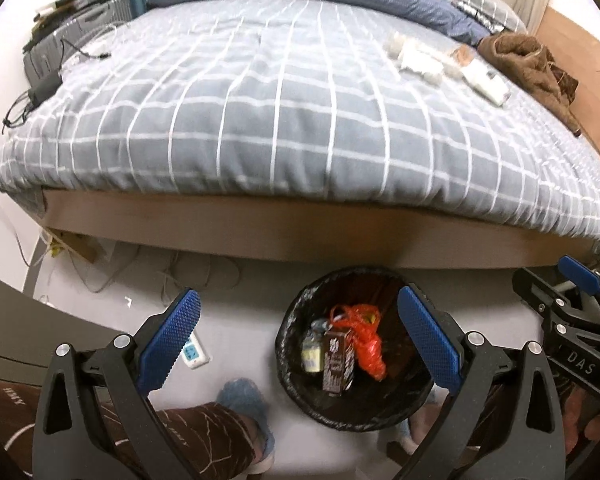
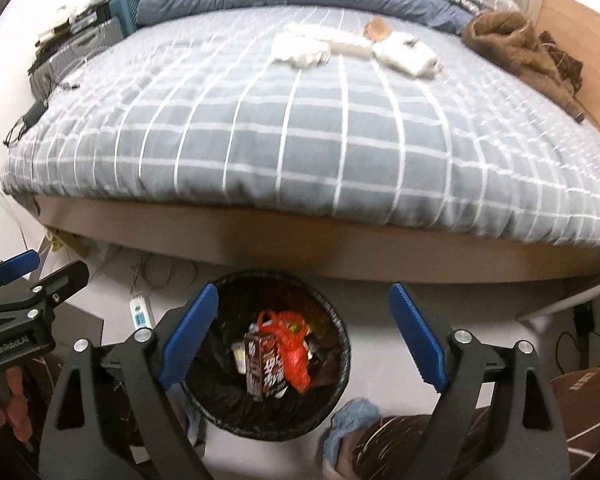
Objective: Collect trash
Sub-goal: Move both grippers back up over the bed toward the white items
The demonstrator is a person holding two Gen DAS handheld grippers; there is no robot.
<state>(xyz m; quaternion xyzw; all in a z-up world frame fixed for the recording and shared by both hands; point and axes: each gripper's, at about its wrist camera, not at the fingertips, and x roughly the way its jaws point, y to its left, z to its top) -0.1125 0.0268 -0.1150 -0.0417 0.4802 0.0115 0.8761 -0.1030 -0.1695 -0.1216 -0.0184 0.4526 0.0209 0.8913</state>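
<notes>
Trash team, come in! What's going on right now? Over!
Both tools, left and right, open, empty. Brown carton and red bag in bin. White scraps remain on bed. Nothing blocking.

Black tongs [image 2: 304,336] with blue pads [image 2: 190,336], seemingly brown trousers [image 1: 204,428].

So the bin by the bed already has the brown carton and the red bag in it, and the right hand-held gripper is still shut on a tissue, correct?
Not quite. The bin does hold the brown carton and red bag, but the right hand-held gripper is open with nothing between its pads, as the right wrist view shows. White tissues still lie on the bed.
</notes>
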